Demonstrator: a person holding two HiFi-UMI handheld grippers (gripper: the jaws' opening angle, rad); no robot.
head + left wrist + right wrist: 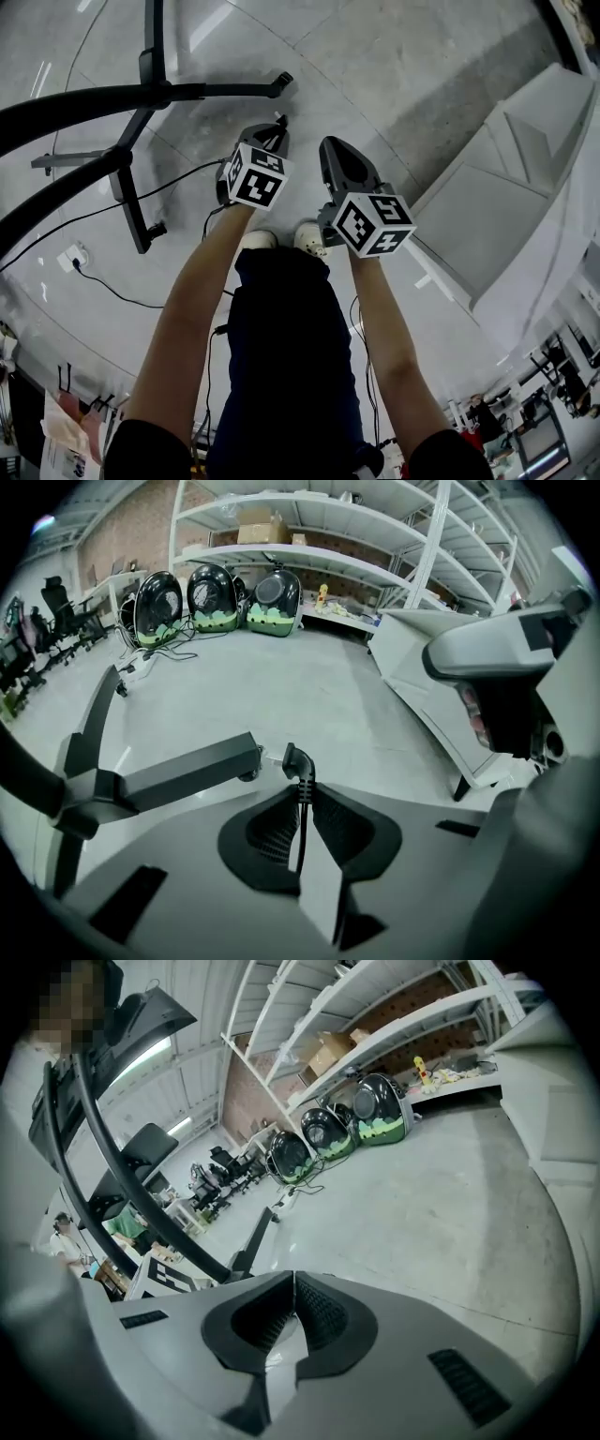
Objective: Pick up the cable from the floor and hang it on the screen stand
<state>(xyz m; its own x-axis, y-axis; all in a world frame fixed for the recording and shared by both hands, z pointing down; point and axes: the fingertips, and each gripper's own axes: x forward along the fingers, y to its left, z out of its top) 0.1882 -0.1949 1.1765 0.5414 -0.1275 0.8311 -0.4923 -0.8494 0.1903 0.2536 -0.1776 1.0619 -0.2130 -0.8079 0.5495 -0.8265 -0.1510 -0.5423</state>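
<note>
Left gripper (301, 797) up close, jaws pinched on the black cable (301, 836) just behind its plug (295, 761), the rest trailing to the floor (281, 686). Right gripper (284, 1283) is closed on nothing. The cable looks light, limp and a bit slick; gripping by the stiff plug end should stop it sliding.

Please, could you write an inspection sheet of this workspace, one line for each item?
Surface: grey polished floor.
Job's things: black cable, plug end up; black screen stand, cable not yet hung on it.
Clutter: white socket block on the floor.
Grippers: left gripper shut on the cable just below its plug; right gripper shut, empty.
Cables: one runs left over the floor from near the left gripper; a second lead leaves the socket block.
Surroundings: white shelving, three black domed cases, office chairs.
</note>
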